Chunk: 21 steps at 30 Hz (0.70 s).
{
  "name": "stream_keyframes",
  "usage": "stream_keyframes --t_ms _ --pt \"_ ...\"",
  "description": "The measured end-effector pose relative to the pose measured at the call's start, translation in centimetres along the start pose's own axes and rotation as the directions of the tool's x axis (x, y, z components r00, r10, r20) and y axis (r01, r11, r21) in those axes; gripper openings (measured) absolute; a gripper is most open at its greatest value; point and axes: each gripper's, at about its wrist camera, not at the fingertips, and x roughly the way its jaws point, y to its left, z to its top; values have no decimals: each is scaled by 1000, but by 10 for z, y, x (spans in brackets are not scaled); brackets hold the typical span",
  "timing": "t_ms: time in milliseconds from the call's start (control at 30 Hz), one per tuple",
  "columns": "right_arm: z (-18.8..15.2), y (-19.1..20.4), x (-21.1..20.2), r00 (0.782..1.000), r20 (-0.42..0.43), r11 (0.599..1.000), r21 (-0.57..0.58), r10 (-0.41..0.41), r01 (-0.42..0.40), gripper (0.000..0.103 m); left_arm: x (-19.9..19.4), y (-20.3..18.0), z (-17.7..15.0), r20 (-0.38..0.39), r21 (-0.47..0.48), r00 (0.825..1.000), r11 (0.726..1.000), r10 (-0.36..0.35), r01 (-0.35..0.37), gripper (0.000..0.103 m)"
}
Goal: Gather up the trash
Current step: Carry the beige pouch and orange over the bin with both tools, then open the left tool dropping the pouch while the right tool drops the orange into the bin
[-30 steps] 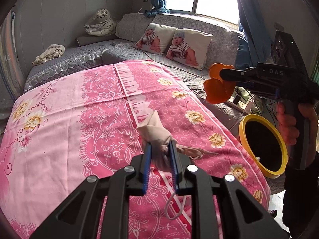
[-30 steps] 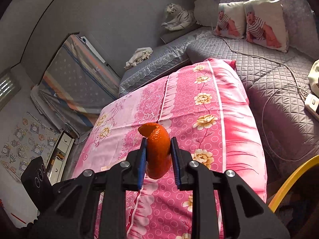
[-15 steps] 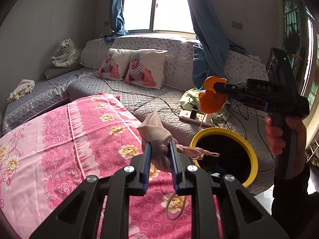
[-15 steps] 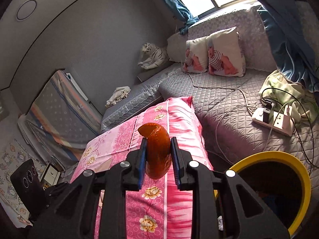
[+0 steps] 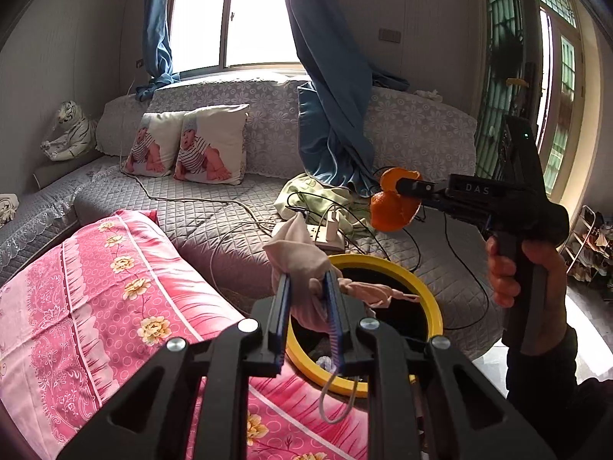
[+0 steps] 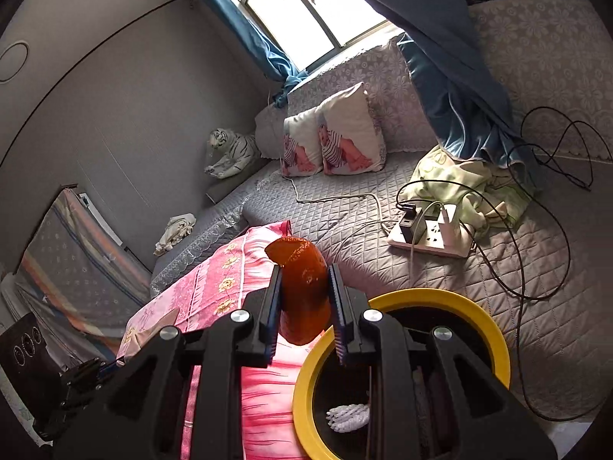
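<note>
My left gripper (image 5: 306, 287) is shut on a crumpled beige face mask (image 5: 297, 253), whose ear loop dangles below the fingers. It hangs over the near rim of a yellow-rimmed black bin (image 5: 431, 299). My right gripper (image 6: 304, 280) is shut on a piece of orange peel (image 6: 304, 287), held above the left edge of the same bin (image 6: 452, 297). From the left wrist view the right gripper (image 5: 400, 188) shows at the right, a hand on its handle, with the peel (image 5: 390, 211) high above the bin's far side. White trash (image 6: 348, 416) lies inside the bin.
A pink floral bedspread (image 5: 95, 306) covers the bed to the left of the bin. Behind lies a grey quilted couch (image 6: 345, 207) with a power strip (image 6: 433, 235), cables, a green cloth (image 6: 467, 180), two pillows (image 5: 191, 145) and a toy tiger (image 5: 72, 130).
Both grippers have swung rightward from over the pink bed toward the yellow bin, each still gripping its item. The bin now sits directly beneath them.
</note>
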Motion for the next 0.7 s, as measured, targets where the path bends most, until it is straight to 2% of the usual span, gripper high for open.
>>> stream_keyframes --t_ms 333,700 --pt "-6 -26 -17 992 60 994 8 -109 109 22 37 -30 5 -43 17 997 998 -62 62 17" --pt "-15 -44 -14 981 63 983 21 -181 180 22 72 -38 8 -89 9 992 996 -89 90 17"
